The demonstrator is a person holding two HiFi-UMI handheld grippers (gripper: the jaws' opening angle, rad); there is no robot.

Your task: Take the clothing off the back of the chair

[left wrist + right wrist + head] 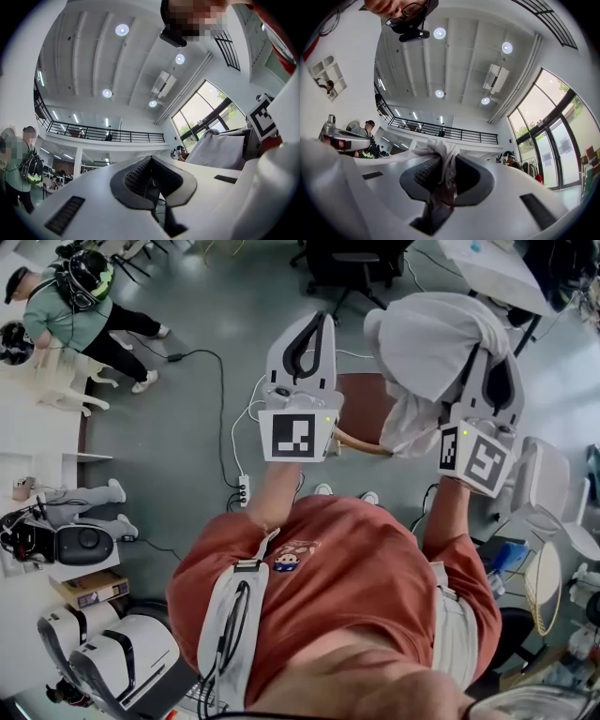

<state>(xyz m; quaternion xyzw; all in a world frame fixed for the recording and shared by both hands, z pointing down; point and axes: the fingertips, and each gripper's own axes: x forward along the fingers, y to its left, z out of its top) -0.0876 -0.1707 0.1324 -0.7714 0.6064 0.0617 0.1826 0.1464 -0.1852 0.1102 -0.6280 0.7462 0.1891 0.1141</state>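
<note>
A white garment point(427, 348) hangs bunched in the air above a chair with a brown seat point(361, 401) and a wooden back rail point(364, 444). My right gripper point(488, 358) is shut on the garment's right side, and its tips are hidden in the cloth. In the right gripper view a fold of the white fabric point(443, 161) is pinched between the black pads. My left gripper point(317, 319) is held up left of the garment, apart from it, jaws shut with nothing between them. The left gripper view shows the garment point(220, 152) off to the right.
A power strip point(243, 489) with cables lies on the floor left of the chair. Two people point(75, 306) stand by a white table point(37, 418) at the far left. A black office chair point(352, 268) stands beyond, and a white chair point(548, 484) at the right.
</note>
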